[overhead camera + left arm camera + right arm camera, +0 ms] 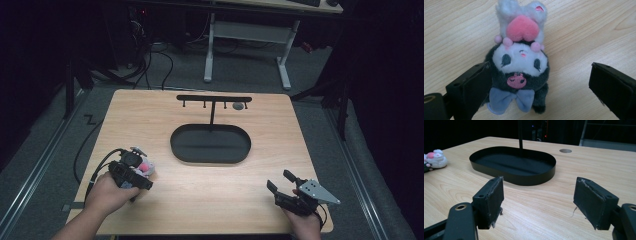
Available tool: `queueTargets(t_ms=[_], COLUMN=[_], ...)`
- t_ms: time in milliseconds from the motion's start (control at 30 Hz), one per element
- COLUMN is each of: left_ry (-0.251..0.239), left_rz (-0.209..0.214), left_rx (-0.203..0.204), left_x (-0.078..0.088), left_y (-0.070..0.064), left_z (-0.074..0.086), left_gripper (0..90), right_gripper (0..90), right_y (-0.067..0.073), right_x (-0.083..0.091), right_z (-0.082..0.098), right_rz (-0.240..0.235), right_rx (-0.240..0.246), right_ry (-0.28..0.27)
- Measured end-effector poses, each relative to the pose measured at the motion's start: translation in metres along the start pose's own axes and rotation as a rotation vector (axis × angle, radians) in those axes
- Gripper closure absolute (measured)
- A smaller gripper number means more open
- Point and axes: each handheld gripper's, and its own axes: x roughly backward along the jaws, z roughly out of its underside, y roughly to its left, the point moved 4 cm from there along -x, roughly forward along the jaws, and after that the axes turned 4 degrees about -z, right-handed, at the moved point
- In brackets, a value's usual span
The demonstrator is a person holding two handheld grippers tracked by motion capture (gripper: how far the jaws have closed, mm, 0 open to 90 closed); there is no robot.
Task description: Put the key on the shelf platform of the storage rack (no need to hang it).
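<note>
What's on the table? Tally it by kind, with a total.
Plush toy: 1
Black oval tray with hook stand: 1
Handheld grippers: 2, the left gripper and the right gripper
Total: 4

plush toy [520, 66]: showing dark grey fur, white face, pink heart, pale blue bow
tray [210, 144]: looking matte black, like its hook stand [213, 100]
table [200, 197]: showing pale wood grain
left gripper [539, 85]: showing black jaws
right gripper [539, 197]: wearing black pads
</note>
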Motion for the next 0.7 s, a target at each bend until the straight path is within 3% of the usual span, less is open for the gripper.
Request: queueTargets(t_ms=[233, 567, 700], left_ry=[0.037, 0.018, 0.023], left_rz=[-0.015, -0.02, -0.011], left_rx=[-0.031, -0.009, -0.024], left_x=[-0.012, -0.017, -0.018], left_y=[0.004, 0.023, 0.027], left_z=[-0.002, 0.003, 0.005], left_gripper=[6.1, 6.5, 7.5], right_gripper=[24.4, 24.5, 24.6], right_y=[0.001, 0.001, 0.001], right_x=[-0.001, -0.002, -0.002], right_z=[0.0, 0.002, 0.002], right_rz=[-0.005, -0.008, -0.007], right_rx=[-0.001, 0.004, 0.004], right_ry=[0.005, 0.014, 0.016])
